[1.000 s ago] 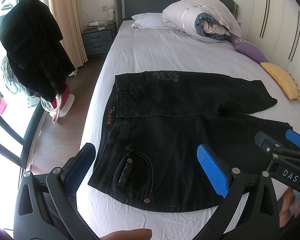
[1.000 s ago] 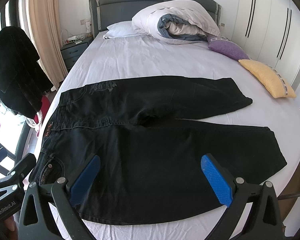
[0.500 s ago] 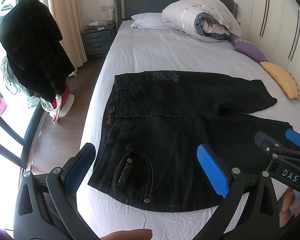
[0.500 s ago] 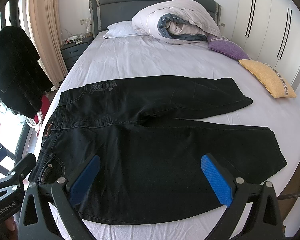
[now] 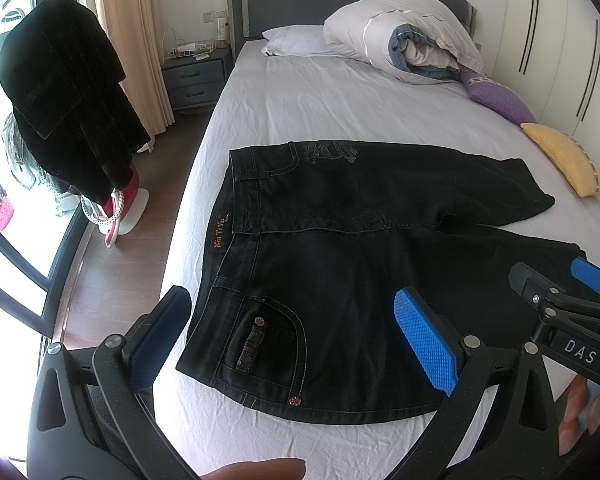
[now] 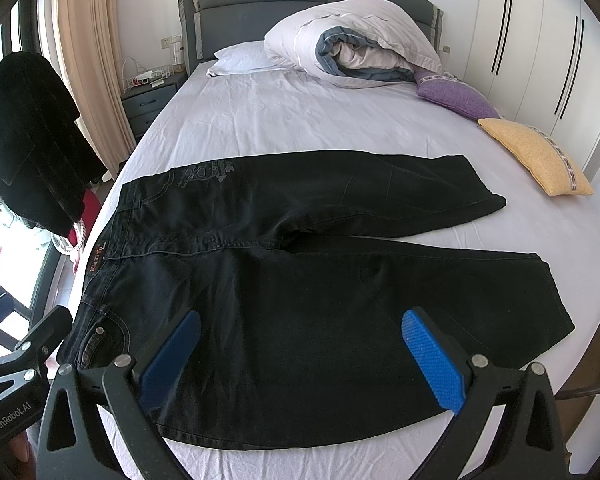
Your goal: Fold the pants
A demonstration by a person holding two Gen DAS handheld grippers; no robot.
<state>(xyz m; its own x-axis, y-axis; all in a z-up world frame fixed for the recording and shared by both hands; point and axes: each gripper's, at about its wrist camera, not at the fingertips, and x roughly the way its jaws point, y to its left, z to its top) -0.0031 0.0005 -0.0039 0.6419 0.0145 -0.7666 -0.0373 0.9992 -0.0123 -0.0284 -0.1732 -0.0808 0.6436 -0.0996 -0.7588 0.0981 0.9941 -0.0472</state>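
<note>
Black pants (image 5: 340, 248) lie flat on the bed with the waistband to the left and both legs spread to the right; they also show in the right wrist view (image 6: 300, 264). My left gripper (image 5: 296, 332) is open and empty, hovering above the near waist pocket. My right gripper (image 6: 300, 352) is open and empty above the near leg. The right gripper also shows in the left wrist view (image 5: 560, 292), and part of the left gripper shows at the left edge of the right wrist view (image 6: 24, 356).
The bed (image 6: 300, 120) has a rolled duvet (image 6: 352, 40), a white pillow (image 6: 240, 60), a purple cushion (image 6: 456, 96) and a yellow cushion (image 6: 536, 156). A black coat (image 5: 64, 108) hangs left of the bed. A nightstand (image 5: 196, 76) and wardrobe (image 6: 540, 48) stand behind.
</note>
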